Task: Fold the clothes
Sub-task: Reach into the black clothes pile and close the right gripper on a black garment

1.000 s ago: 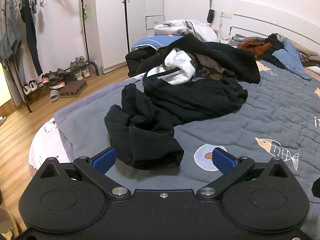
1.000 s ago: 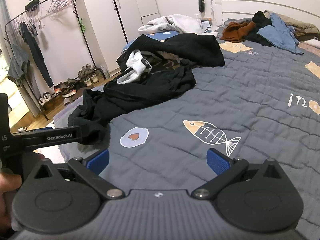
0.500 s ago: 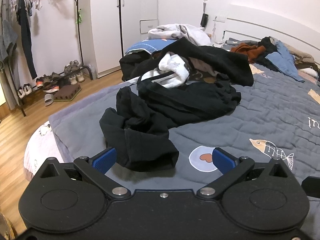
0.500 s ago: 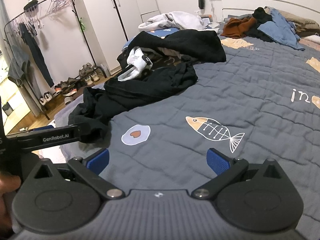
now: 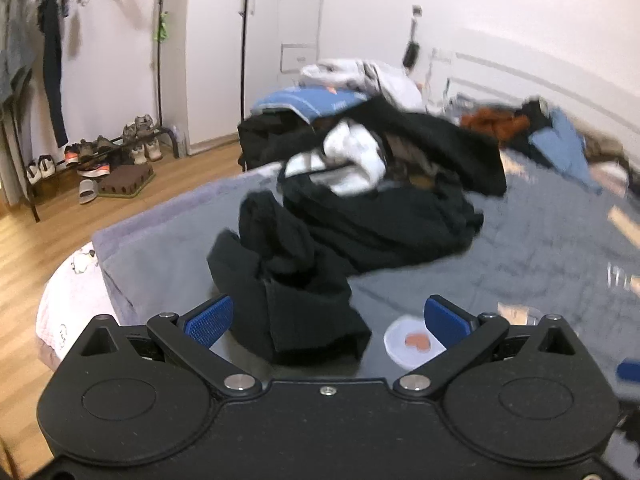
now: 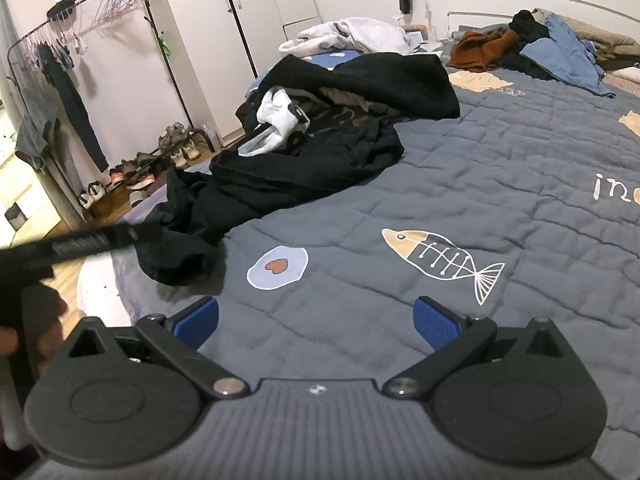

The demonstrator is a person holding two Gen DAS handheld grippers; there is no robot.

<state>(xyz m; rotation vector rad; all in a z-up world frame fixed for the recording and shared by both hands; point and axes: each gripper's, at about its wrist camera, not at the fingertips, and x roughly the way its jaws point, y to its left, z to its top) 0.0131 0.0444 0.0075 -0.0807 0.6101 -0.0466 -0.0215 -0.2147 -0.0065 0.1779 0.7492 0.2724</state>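
Note:
A crumpled black garment (image 5: 304,280) lies on the grey quilted bed (image 5: 160,256), its near end straight ahead of my left gripper (image 5: 328,320), which is open and holds nothing. Behind it sits a heap with a white garment (image 5: 352,160) and more black clothes (image 5: 436,148). The right wrist view shows the same black garment (image 6: 256,188) to the left, far from my right gripper (image 6: 316,320), open above bare quilt. The left gripper's body (image 6: 80,242) crosses that view at the left edge, blurred.
A fish print (image 6: 444,256) and a heart print (image 6: 278,268) mark the quilt. Brown and blue clothes (image 6: 532,48) pile near the headboard. A clothes rack (image 6: 68,64), a shoe rack (image 5: 108,152) and a white wardrobe (image 6: 264,20) stand beyond the bed's left edge over wooden floor.
The left gripper has moved closer to the black garment and the view is motion-blurred. The right gripper edged forward over the quilt. Both stay open.

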